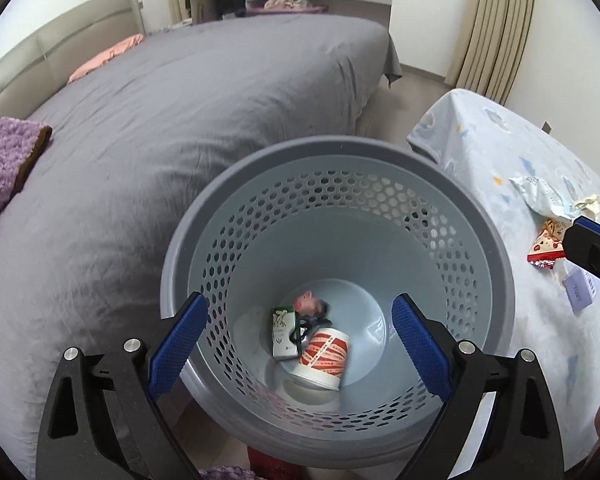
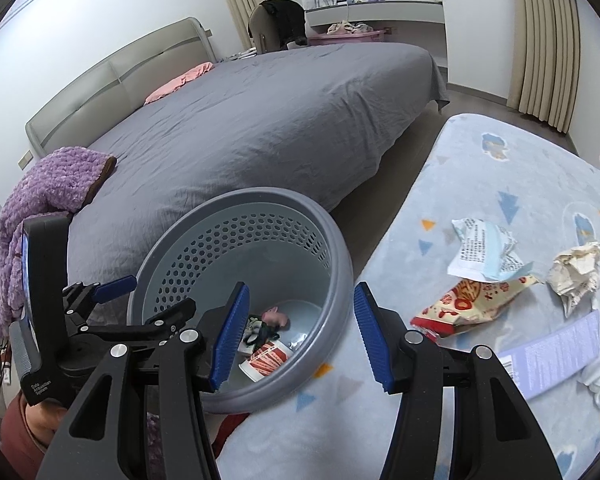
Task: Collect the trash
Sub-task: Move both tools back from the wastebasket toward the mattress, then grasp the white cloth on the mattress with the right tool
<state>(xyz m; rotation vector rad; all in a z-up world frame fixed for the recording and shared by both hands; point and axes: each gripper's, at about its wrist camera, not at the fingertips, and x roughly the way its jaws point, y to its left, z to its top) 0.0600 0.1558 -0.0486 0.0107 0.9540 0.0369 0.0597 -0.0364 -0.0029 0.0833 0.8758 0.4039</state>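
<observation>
cup (image 1: 323,357) in bin (image 1: 380,152), bed (image 1: 180,120) behind

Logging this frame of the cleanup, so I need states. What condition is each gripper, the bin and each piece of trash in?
left gripper: open, empty, over the bin.
right gripper: open, empty.
waste basket: upright, partly filled.
paper cup: on its side in the basket.
red snack wrapper: flattened, on the blue cloth.
white-blue wrapper: crumpled, on the cloth.
paper wad: crumpled, on the cloth.

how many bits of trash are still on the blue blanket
4, clustered together: white-blue wrapper, red snack packet below it, crumpled paper on the right, purple leaflet nearest the camera. Others may be out of view.
</observation>
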